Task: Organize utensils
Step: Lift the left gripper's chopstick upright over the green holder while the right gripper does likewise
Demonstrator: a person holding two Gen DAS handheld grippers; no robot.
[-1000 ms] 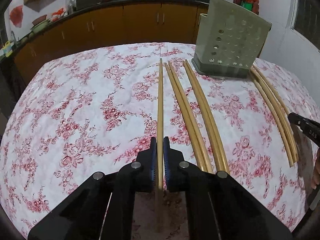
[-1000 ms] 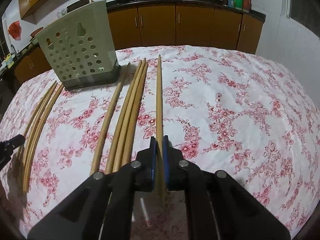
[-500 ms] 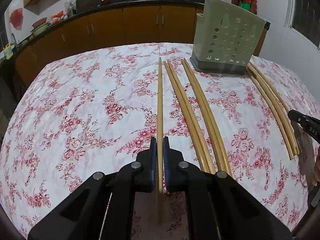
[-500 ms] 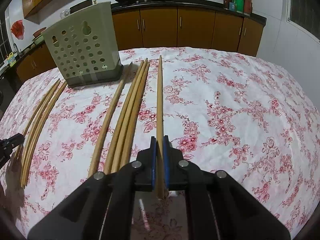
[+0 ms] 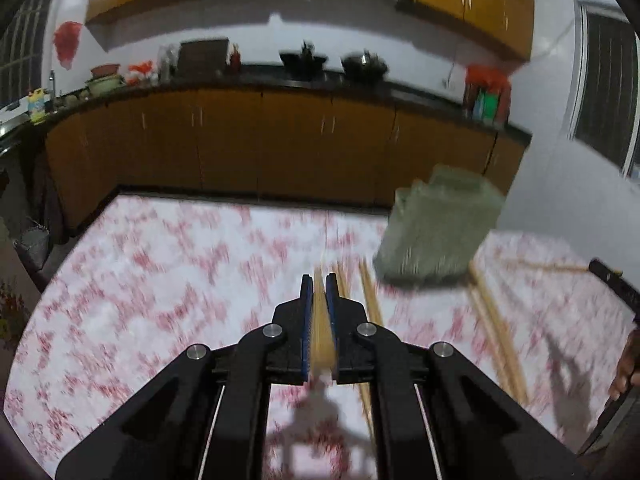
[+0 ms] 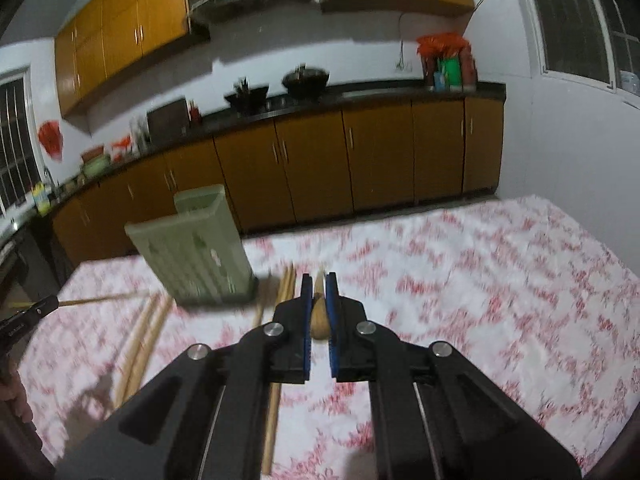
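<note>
2 chopsticks are off the table, 1 pinched tight in the left gripper (image 5: 319, 300) and 1 in the right gripper (image 6: 319, 300), while the green holder (image 5: 436, 232) at right middle looks empty and more chopsticks (image 5: 496, 332) lie on the flowered cloth (image 5: 160, 280).

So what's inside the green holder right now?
Cannot tell: the green holder is blurred and its opening faces away. No chopstick shows above its rim; loose chopsticks lie on the tablecloth beside it.

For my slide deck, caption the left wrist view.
Left tongs clamp a chopstick above the floral tablecloth, green holder ahead.
</note>
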